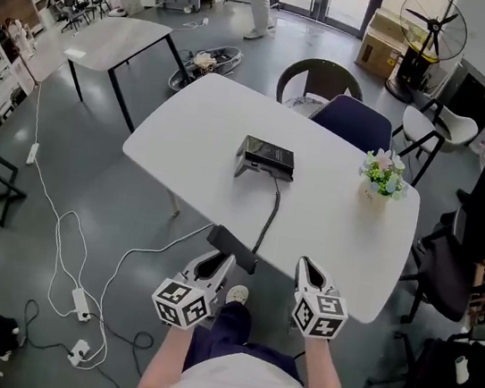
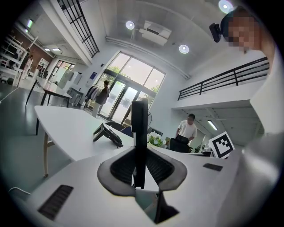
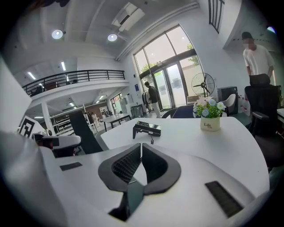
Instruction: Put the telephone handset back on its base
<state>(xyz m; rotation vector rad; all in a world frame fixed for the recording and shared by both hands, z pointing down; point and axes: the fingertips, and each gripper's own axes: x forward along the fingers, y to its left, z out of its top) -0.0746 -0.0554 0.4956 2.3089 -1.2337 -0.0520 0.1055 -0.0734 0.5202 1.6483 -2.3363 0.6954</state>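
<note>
- Left gripper [image 1: 217,266] is clamped on the black telephone handset [image 1: 234,249]. In the left gripper view the slab stands up between the ribbed pads, jaws narrow around it.
- Right gripper [image 1: 307,266] holds nothing. Its pads meet edge to edge in its own view.
- The handset is at the near edge of the white table [image 1: 336,230], off the base, with the coiled cord [image 1: 268,220] running from it up to the base.
- The base [image 1: 266,158] sits mid-table, well apart from both grippers. It lies at about 12 to 1 o'clock from the left gripper and 11 o'clock from the right.
- Long axes in the head view: the handset lies roughly 10-to-4 o'clock, and the base runs closer to 9-to-3.
- We cannot make out which way the cradle runs on the base.
- We judge the carry is a straight push forward toward 12 o'clock. The handset should be turned to match the cradle once it shows.
- The left gripper already has the load, and the right is free to steady the base.
- A flower pot [image 1: 380,178] stands at 3 o'clock from the base, clear of the path.
</note>
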